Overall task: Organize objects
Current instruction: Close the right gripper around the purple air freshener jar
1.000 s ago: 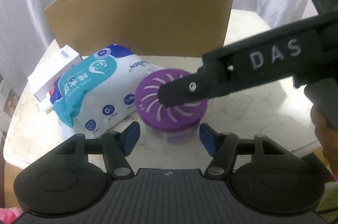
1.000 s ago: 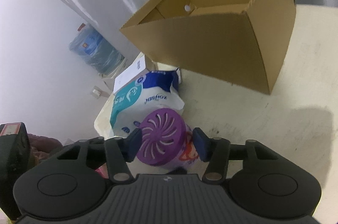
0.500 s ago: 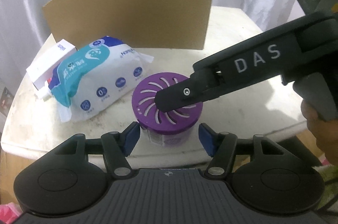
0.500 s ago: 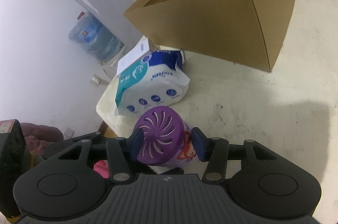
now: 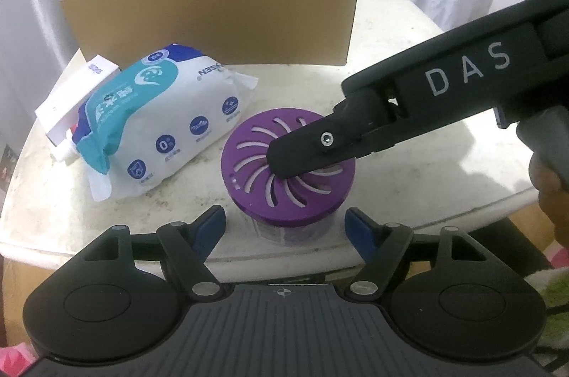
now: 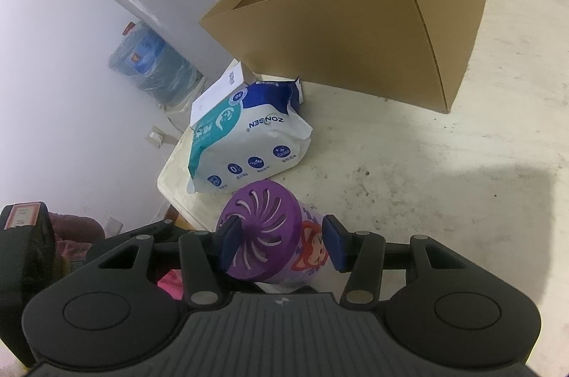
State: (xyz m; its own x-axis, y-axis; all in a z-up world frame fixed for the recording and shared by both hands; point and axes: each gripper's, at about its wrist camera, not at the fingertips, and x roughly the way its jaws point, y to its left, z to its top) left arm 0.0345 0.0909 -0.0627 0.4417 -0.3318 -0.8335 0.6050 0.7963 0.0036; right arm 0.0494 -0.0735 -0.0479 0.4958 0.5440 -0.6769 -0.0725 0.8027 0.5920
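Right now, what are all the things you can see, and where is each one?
Air freshener jar: one, purple slotted lid, near table edge, between the right claw's pads.
Wipes pack: one, white, teal and blue, left of jar.
Small box: one, white, behind the wipes.
Cardboard box: one, brown, open, far side of table.
Table: one, cream.
Water jug: one, blue, on floor.
Left claw: black, blue pads, just opening, not touching jar.
Right claw: black, gripping jar.
Hand: one, holding right claw.
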